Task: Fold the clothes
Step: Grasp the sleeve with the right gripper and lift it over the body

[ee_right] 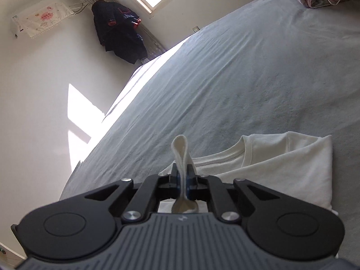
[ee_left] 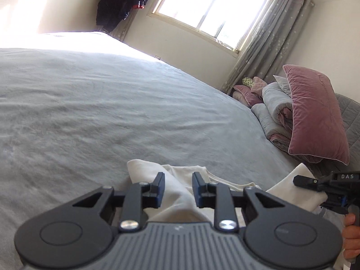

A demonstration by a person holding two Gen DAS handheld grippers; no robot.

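Bedroom, grey bed [ee_right: 247, 78] under bright window. White shirt [ee_right: 281, 168] on bed's near edge, partly folded, collar showing. Right claw [ee_right: 182, 177] clenched on pinched shirt fold. Left claw [ee_left: 178, 187] released, poised over shirt cloth. Judgement: mid-fold; further folds, smoothing remain.

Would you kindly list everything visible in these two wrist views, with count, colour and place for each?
T-shirt: one, cream white, on the bed's near edge, a fold pinched by the right gripper.
Bed: one, grey cover, fills both views.
Pillows: at least two, dusty pink, at the bed's head.
Quilt: one, grey, rolled beside the pillows.
Window: one, bright, far wall.
Curtain: grey, beside the window.
Dark clothes: black with red, hanging in the corner.
Air conditioner: one, under a white cover, high on the wall.
Left gripper: black, open over the shirt.
Right gripper: black, shut on cloth.
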